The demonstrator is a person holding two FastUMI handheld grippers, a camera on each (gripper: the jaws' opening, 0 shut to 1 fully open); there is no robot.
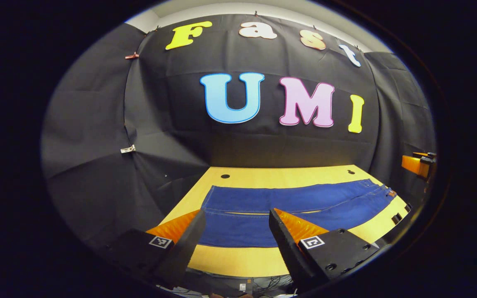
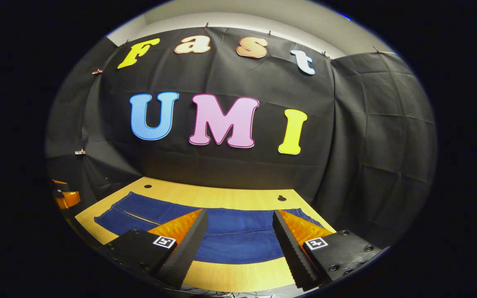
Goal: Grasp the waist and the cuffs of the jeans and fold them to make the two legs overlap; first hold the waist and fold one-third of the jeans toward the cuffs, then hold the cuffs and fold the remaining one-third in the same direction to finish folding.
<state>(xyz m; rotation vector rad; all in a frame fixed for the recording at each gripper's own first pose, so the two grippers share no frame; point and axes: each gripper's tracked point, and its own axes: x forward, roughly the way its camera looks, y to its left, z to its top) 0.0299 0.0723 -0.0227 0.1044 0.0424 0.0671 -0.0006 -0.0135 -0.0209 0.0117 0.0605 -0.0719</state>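
Dark blue jeans [image 1: 304, 203] lie flat across a light wooden table [image 1: 263, 179], both legs side by side with a thin gap between them. In the left gripper view the cuffs are at the left and the waist [image 1: 383, 192] at the far right. My left gripper [image 1: 237, 213] hangs open above the near leg at the cuff end, holding nothing. In the right gripper view the jeans [image 2: 238, 238] spread under my right gripper [image 2: 240, 213], which is open over the waist end, with the legs running off to the left.
The black cloth wall stands close behind the table and wraps both sides. Small round holes [image 1: 225, 176] mark the tabletop near its back edge. Part of the other gripper's body [image 1: 418, 163] shows at the right edge, and likewise at the left edge [image 2: 64, 198].
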